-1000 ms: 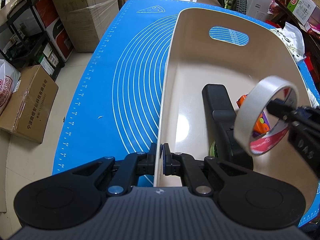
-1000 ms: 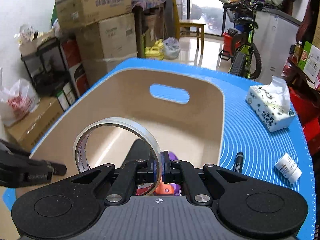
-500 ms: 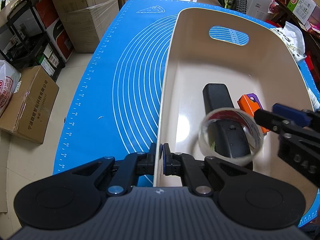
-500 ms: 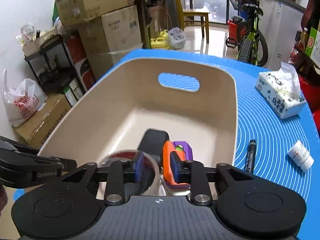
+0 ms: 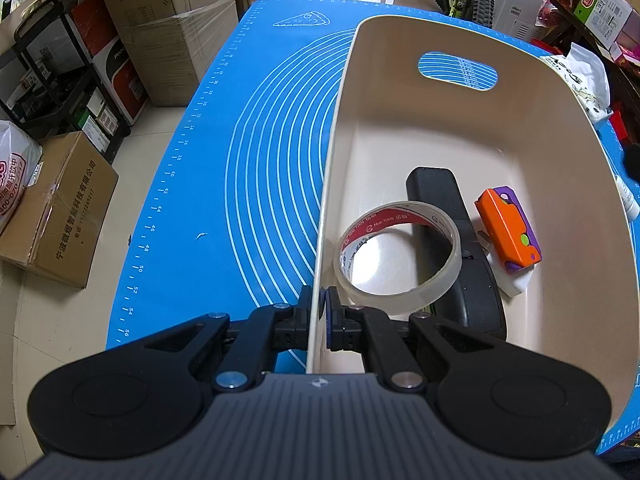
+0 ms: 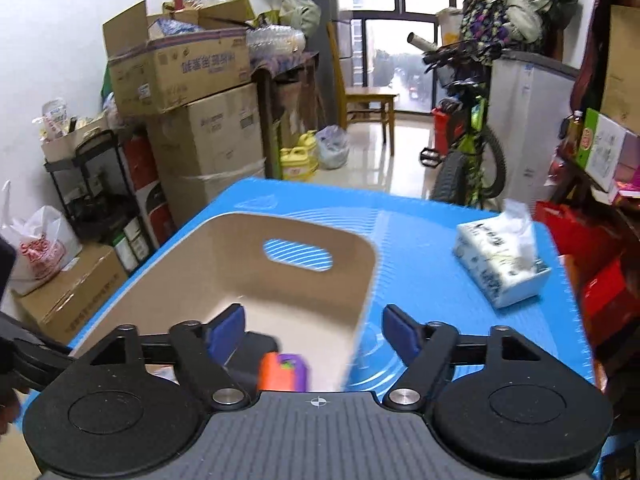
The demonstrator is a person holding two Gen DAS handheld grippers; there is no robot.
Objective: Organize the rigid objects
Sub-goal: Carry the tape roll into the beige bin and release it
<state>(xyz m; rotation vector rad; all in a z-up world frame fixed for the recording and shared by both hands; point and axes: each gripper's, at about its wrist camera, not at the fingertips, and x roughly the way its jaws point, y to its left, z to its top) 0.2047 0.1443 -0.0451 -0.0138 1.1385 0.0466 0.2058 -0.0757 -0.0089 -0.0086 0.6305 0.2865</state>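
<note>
Released since the earlier frame, the tape roll (image 5: 398,258) is now lying inside the beige bin (image 5: 472,120), leaning on the black device (image 5: 460,248) beside the orange-and-purple toy (image 5: 508,232). The right gripper (image 6: 314,330) is gaping wide and empty, its jaws having just been opening, while the left gripper (image 5: 319,312) is clamping the bin's near wall

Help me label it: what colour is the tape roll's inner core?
Red with white lettering on the tape roll; clearest in the left wrist view.
</note>
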